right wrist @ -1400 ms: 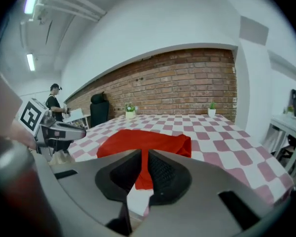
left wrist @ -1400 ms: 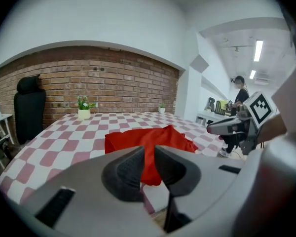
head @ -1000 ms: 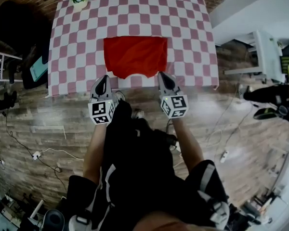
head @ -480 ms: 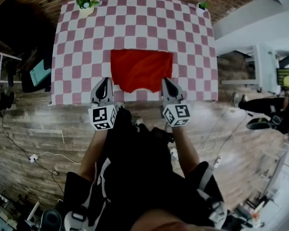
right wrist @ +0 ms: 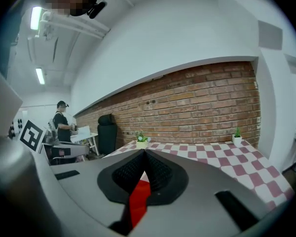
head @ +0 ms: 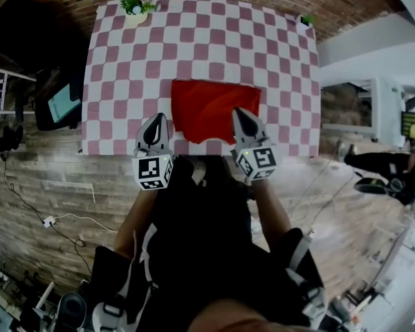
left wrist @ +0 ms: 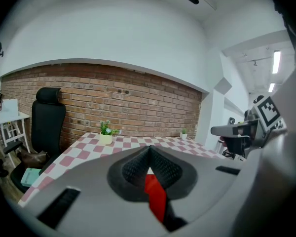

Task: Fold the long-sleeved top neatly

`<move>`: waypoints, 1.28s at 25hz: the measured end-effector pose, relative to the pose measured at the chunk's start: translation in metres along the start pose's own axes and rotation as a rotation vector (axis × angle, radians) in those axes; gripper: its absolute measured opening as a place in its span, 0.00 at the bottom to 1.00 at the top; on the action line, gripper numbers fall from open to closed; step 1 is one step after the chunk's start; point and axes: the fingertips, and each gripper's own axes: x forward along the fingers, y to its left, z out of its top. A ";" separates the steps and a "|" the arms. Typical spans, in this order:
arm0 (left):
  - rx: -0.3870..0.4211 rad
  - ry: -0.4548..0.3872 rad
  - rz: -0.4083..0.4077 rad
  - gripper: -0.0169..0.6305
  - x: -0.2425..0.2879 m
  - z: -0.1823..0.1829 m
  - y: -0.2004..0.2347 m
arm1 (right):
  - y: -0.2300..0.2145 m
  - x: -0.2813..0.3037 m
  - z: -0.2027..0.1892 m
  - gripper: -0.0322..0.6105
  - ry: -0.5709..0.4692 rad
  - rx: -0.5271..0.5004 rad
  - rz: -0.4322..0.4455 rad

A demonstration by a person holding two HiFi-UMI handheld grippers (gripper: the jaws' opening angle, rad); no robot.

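**A:** Both are clenched tight, the left claw (left wrist: 149, 146) and the right claw (right wrist: 144, 150). I see no cloth caught in either. The red only shows through the slit behind the tips.

**B:** They've come forward, though. A second ago they hung short of the desk (head: 124, 75). Now they sit at the near edge of the long-sleeved top (head: 214, 109), which lies flat and unmoved, towards the desk's near side.

**A:** An approach, I'd judge. They must open before any fold.

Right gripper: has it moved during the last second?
Yes: the right gripper has moved from the tablecloth's near edge farther in, over the red top.
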 end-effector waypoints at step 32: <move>-0.366 0.482 0.128 0.41 0.066 -0.222 -0.033 | 0.031 0.209 -0.169 0.31 0.790 -0.636 0.793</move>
